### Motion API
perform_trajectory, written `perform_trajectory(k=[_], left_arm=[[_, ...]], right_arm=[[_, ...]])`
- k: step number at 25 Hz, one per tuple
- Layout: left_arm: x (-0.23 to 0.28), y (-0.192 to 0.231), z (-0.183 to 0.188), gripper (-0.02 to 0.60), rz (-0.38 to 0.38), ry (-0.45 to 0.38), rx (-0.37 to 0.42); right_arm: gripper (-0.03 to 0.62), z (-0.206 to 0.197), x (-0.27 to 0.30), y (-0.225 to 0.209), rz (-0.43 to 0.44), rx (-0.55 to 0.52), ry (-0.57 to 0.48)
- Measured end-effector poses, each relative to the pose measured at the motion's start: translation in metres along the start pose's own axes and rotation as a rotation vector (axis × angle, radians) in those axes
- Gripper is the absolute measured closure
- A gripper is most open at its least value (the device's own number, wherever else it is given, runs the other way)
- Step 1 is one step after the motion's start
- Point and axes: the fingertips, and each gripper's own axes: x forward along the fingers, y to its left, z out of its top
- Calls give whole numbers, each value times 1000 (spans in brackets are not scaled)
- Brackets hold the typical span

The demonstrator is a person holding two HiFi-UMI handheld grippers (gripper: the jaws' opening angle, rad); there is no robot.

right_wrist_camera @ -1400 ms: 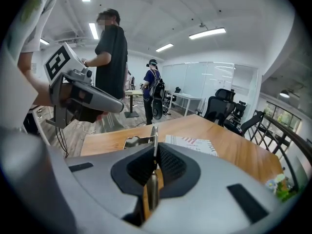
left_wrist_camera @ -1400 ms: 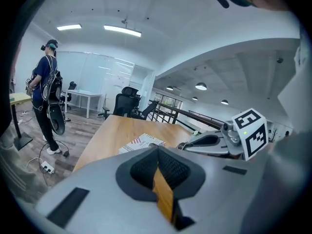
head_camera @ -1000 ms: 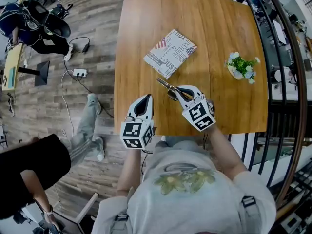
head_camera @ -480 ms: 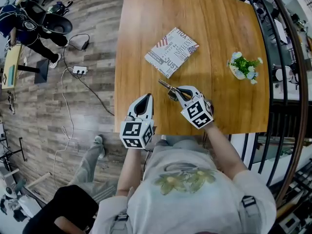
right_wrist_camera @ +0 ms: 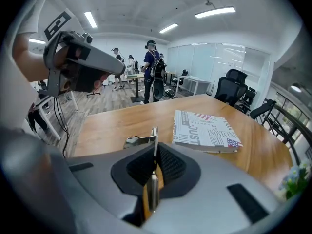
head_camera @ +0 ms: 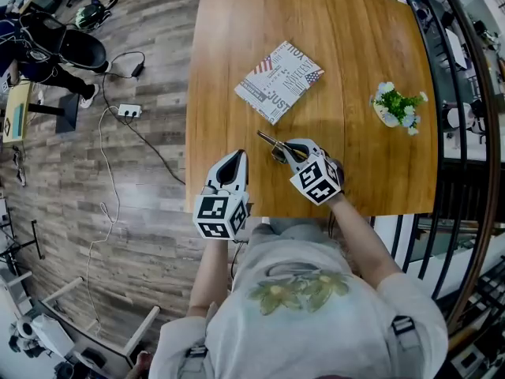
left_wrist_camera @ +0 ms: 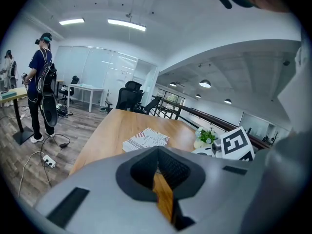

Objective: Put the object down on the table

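Thin metal tool (head_camera: 270, 141) (right_wrist_camera: 153, 145) pinched edge-on in the right gripper (head_camera: 293, 150) (right_wrist_camera: 155, 152) — jaws closed tight on it, pads pressing both flat sides. Pokes out past the jaw tips toward the far left, over the near part of the wooden table (head_camera: 355, 69); contact between its tip and the wood impossible to judge. Farther in, beyond the tool, a printed booklet (head_camera: 278, 82) lying flat on the table, near the tool's tip but apart from it. Off to the right, well apart, a small pot of flowers (head_camera: 394, 107). Left gripper (head_camera: 234, 162) (left_wrist_camera: 157, 155) just left of the right one, at the table's near edge — jaw tips together, nothing between them
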Motion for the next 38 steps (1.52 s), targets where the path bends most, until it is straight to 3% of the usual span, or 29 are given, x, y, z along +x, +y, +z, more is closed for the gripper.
perform_trajectory(k=[38], left_arm=[[-1, 3, -3, 568, -5, 16, 0]], right_arm=[[583, -42, 27, 11, -28, -60, 121]])
